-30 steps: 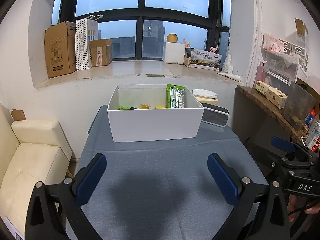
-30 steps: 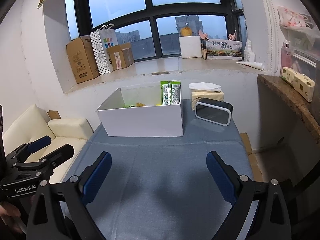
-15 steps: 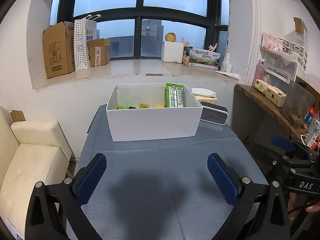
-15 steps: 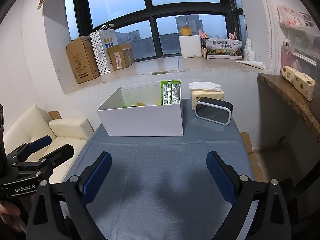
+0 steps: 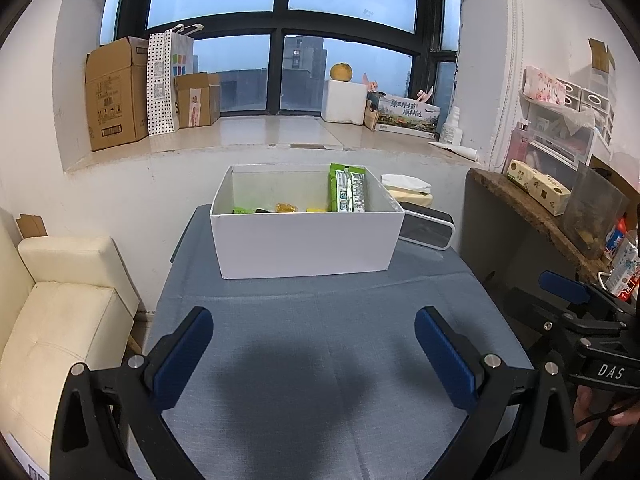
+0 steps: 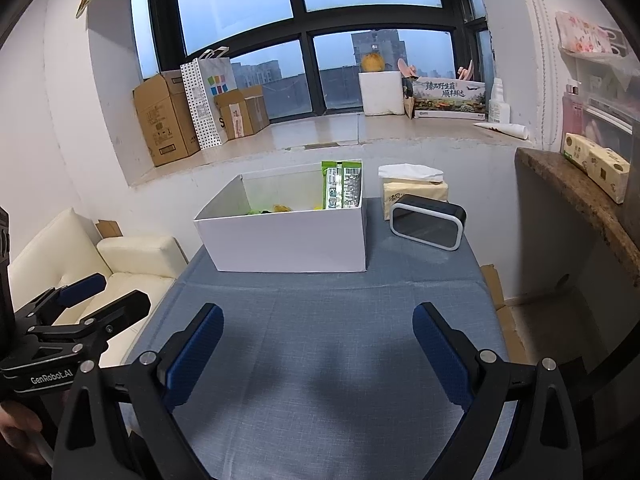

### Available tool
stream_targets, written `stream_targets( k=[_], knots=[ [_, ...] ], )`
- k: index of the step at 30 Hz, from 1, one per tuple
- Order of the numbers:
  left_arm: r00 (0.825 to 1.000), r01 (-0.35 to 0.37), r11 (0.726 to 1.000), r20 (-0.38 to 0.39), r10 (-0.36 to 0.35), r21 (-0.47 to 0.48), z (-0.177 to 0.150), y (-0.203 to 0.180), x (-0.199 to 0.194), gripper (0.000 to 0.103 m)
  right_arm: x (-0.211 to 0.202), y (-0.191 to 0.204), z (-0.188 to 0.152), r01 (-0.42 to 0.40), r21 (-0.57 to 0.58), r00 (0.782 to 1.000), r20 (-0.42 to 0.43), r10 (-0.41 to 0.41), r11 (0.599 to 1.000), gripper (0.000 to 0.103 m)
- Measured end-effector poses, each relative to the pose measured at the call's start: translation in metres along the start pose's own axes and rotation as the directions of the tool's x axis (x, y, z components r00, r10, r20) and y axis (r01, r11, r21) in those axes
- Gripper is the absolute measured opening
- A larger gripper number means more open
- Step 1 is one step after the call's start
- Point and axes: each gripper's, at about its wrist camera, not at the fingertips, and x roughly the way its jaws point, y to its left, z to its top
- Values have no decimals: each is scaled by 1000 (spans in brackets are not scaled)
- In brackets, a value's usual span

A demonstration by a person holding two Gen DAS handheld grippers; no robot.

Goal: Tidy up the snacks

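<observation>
Room: white walls, a dark-framed window with a dusk skyline, and a sill carrying cardboard boxes, a dotted paper bag and a white foam block with an orange fruit on top. Desk covered in grey-blue cloth; cream sofa to its left. At the far end of the desk sits a white box, open-topped and rectangular with plain walls. Inside, a green snack packet stands upright against the right wall, its top rising above the rim, printed panel facing the cameras. Lower in the box, only slivers of other snacks show over the near wall: green, yellow and amber bits, types not readable. The box floor is hidden by the near wall. Just right of the box: a black-and-white clock, with a tissue pack behind it. Left tool hovers over the bare near part of the desk, blue pads wide apart, nothing between them. Right tool likewise spread and empty, over the same near area, well apart from the box. The holder's hands are cut off at the frame edges.
</observation>
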Motion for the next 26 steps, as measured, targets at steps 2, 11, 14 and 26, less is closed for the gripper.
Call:
stream_targets(
  k=[2,11,14,26],
  knots=[
    [1000,1,1000,0,-1,-2,0,0,0,103,0,1,0,-1,-2,1000,0,1,1000,98],
    [1000,9,1000,0,-9,-3,-1,1,1,103,-1,1,-1,0,-5,1000,2,0,1000,98],
    [1000,10,1000,2,-10,-1,-1,1,0,103,-1,1,-1,-1,-4,1000,0,1,1000,98],
    [1000,20,1000,12,-20,-6,-1,-1,-2,103,-1,-1,-2,-4,-6,1000,-2,4,1000,98]
  ],
)
